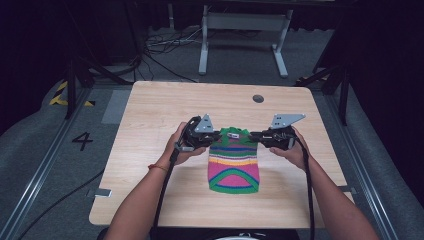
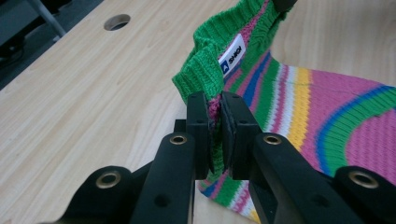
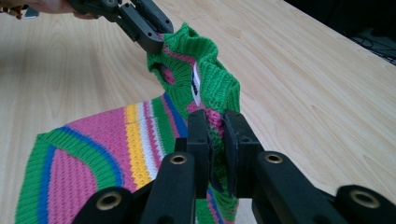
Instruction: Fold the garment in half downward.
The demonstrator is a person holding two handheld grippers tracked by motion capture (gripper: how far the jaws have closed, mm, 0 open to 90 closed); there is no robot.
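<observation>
A small striped knitted sweater (image 1: 233,167), pink with green, blue, yellow and white bands and a green ribbed collar, lies on the wooden table (image 1: 150,115) in the high view. My left gripper (image 1: 216,137) is shut on its left shoulder edge; the left gripper view has the fabric pinched between the jaws (image 2: 215,135), the collar (image 2: 205,65) and a white label (image 2: 232,59) lifted just beyond. My right gripper (image 1: 254,135) is shut on the right shoulder (image 3: 215,144). The right gripper view has the sweater (image 3: 84,154) and the left gripper (image 3: 154,42) clamped on the collar's far side.
A round cable hole (image 1: 258,98) sits in the table near its far edge. Beyond the table stand a white desk frame (image 1: 244,35) and loose cables on the floor (image 1: 160,47). Bare tabletop surrounds the sweater on all sides.
</observation>
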